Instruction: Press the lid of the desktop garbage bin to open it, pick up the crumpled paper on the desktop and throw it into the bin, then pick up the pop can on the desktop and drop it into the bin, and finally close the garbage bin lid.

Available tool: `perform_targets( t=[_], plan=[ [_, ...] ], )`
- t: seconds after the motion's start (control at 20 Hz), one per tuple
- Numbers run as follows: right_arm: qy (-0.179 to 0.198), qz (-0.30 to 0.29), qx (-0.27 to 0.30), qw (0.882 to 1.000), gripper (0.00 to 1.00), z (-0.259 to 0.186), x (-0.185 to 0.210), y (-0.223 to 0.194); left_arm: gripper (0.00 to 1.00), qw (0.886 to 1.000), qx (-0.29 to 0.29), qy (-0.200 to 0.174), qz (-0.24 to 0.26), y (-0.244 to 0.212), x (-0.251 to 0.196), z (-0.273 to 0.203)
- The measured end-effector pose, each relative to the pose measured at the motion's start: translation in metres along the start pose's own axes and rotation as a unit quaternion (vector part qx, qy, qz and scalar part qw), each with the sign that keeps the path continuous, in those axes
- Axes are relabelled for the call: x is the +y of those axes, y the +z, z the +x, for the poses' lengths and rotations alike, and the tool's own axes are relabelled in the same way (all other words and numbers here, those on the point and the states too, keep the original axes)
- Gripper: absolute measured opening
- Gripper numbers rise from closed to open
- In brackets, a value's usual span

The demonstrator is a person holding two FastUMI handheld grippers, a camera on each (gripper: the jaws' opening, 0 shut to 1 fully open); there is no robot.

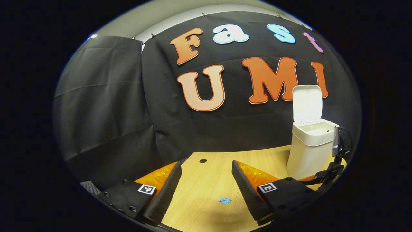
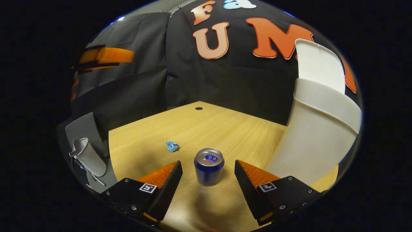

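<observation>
Left gripper view: my left gripper (image 1: pixel 206 190) is hovering over the surface (image 1: pixel 206 180), jaws standing wide apart, gripping nothing. The paper (image 1: pixel 224 200), a small blue crumple, is lying on the wood between the two fingers, nearer the right one, touching neither. A round hole (image 1: pixel 202 160) is sitting in the surface farther back. To the right, the bin (image 1: pixel 305 154) is standing upright on the surface with its lid (image 1: pixel 307 103) tipped up and open, so the inner rim is showing. Just right of the bin, part of the other gripper (image 1: pixel 334 161) is poking in at the edge with a cable; can't tell its state from here.

Right gripper view: far left, off the surface edge, a pale cylinder-shaped thing (image 2: pixel 88 156) is leaning next to a grey ribbed panel (image 2: pixel 84 132); can't tell what it is. The paper (image 2: pixel 172 146) is lying on the surface (image 2: pixel 225 129), left of and behind the can. My right gripper (image 2: pixel 208 180) is also spread wide and empty. The can (image 2: pixel 209 166) is standing upright between its fingers, tab up, clear gaps on both sides, no contact. The bin (image 2: pixel 309 141) is looming at the right, close beside the right finger, lid (image 2: pixel 318 66) up.
</observation>
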State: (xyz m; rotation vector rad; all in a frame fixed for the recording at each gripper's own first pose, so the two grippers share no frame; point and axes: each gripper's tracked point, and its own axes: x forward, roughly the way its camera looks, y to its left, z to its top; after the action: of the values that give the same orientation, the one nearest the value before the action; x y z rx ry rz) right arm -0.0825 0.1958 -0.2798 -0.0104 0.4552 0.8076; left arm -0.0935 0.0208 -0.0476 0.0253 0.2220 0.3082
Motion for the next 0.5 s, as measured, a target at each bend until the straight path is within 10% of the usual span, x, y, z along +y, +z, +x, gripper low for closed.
perform_targets(
  t=[0.5],
  plan=[
    [-0.012,0.005,0.011,1.000,0.98,0.018,-0.010,-0.008,0.99,0.996,0.068,-0.042,-0.032,-0.072,-0.029,0.049]
  ],
)
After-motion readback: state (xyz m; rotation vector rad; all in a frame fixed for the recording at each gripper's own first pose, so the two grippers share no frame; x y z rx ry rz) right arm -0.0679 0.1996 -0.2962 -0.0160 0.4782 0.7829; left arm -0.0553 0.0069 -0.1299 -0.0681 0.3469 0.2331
